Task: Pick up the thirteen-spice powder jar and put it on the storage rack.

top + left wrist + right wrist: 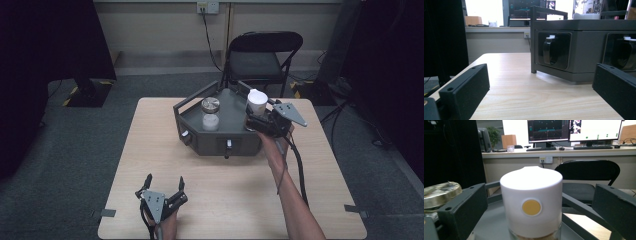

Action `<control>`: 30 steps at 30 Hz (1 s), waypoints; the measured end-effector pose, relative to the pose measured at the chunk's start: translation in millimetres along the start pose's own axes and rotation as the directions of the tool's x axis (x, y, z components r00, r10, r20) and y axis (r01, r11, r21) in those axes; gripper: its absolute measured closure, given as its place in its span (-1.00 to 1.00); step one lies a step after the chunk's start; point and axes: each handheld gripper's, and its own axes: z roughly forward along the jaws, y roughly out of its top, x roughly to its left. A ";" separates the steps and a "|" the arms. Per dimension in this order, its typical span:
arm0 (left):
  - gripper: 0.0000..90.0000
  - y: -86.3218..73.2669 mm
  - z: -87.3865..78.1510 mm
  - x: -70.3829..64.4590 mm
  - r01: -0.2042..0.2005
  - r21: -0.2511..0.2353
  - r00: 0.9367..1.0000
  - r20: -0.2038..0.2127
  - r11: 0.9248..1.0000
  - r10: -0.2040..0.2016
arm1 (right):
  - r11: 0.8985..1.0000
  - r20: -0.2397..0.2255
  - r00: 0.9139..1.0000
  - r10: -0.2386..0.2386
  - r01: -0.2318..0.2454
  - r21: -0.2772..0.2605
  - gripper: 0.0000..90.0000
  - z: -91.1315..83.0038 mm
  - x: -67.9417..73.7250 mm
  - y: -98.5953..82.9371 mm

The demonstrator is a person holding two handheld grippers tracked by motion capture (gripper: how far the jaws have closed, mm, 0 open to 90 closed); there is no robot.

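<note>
High view: nearest the person, the left gripper (163,184) rests on the wooden table (150,150), its jaws spread wide with nothing but bare tabletop between them. Ahead of those jaws, well apart, sits a dark grey tray (195,137) with railed sides. Inside the tray, a glass jar with a metal lid (210,105) stands above a small white container (210,122). To the tray's right side, the right gripper (251,120) reaches over the rim toward a white-capped jar (257,102). A black folding chair (260,57) stands beyond the table.

Left gripper view: the jaws stand far apart, low over the table; the tray's side wall (584,47), with recessed latches, rises ahead of them.

Right gripper view: the white-capped jar (531,200), marked with a round yellow dot, stands directly between the jaws, which are wide apart with a gap on each side, touching nothing. The metal-lidded jar (439,192) sits beyond the left jaw; the chair (589,173) lies behind.
</note>
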 end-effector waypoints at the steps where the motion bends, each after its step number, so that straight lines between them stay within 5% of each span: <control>1: -0.99 -0.1 0.0 0.0 0.000 0.000 1.000 0.000 1.000 0.000 | 1.000 -0.004 1.000 0.006 -0.006 -0.006 -1.00 -2.6 -1.0 -0.4; 30: -0.99 -0.2 0.0 -0.1 0.001 -0.001 1.000 -0.001 1.000 -0.001 | 0.997 0.000 1.000 -0.011 0.011 -0.070 -1.00 -75.5 -8.1 -19.5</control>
